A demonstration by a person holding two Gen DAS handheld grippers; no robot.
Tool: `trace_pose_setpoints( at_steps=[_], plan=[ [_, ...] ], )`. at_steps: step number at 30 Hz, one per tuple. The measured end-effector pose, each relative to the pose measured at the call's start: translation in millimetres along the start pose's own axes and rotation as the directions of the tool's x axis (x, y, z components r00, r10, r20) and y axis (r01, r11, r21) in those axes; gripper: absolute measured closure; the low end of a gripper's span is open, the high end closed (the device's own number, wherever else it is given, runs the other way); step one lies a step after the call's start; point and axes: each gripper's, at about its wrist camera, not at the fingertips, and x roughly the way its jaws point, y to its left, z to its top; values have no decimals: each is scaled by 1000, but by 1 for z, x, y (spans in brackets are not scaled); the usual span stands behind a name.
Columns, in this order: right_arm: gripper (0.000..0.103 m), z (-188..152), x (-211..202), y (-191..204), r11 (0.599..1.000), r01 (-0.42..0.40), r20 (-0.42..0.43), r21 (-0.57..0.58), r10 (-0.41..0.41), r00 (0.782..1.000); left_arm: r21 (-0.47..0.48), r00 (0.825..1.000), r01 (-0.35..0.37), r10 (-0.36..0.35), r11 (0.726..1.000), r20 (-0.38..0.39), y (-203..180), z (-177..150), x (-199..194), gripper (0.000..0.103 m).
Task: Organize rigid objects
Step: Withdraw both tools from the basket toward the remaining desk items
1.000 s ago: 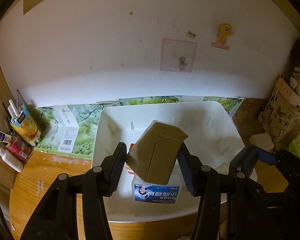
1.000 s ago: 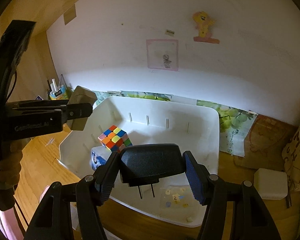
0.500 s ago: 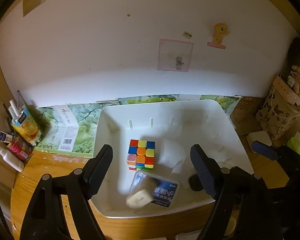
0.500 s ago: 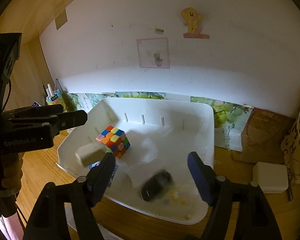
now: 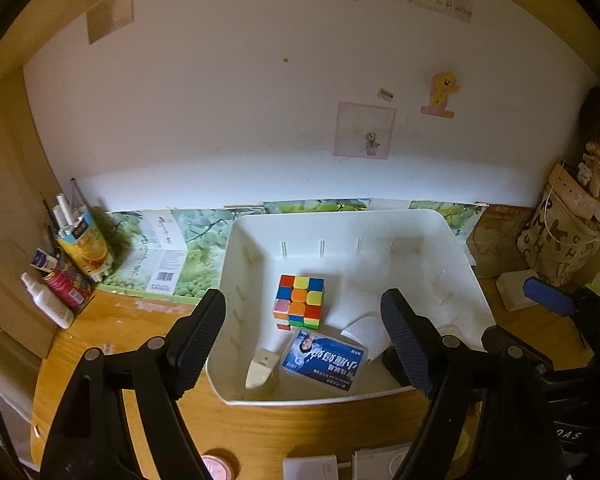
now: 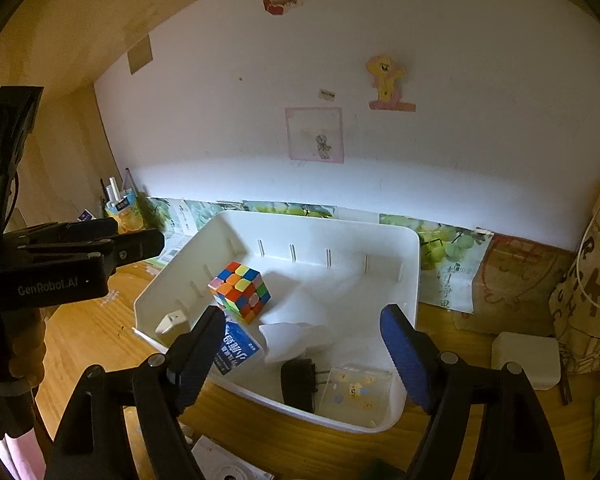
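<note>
A white bin (image 5: 460, 264) (image 6: 412, 264) sits on the wooden desk. It holds a colourful puzzle cube (image 5: 300, 300) (image 6: 240, 292), a blue-and-white box (image 5: 326, 360) (image 6: 236, 352), a small beige box (image 5: 262, 368) (image 6: 172, 320) at the near left wall, a black plug adapter (image 6: 300, 380) and a clear sticker packet (image 6: 356, 392). My left gripper (image 5: 302, 304) (image 6: 156, 242) hangs open above the bin's near edge, empty. Over the near right corner, my right gripper (image 6: 303, 315) has its jaws opening, with nothing between them.
Bottles and a juice carton (image 5: 72, 256) crowd the desk's left end. Grape-print cardboard (image 5: 172, 252) leans along the wall. Right of the bin are a white block (image 6: 526, 360) and a patterned bag (image 5: 560, 240). Small items lie at the desk's near edge (image 6: 228, 468).
The left gripper let go of the beige box and the right gripper let go of the black plug adapter. Both now lie in the bin. Both grippers have drawn back and up.
</note>
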Motion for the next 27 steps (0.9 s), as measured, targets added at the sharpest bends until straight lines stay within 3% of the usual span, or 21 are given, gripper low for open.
trace_pose_setpoints(
  at_steps=[16,27],
  plan=[
    [22,-1,-45,8,997,-63,20,-34,64,998,-83,991,-134,134,988,5,12,-32,-61,20],
    [22,-14,-61,18,987,-152,-6,-45,152,988,-217,970,-243,231,945,-80,35,-77,-89,20]
  ],
)
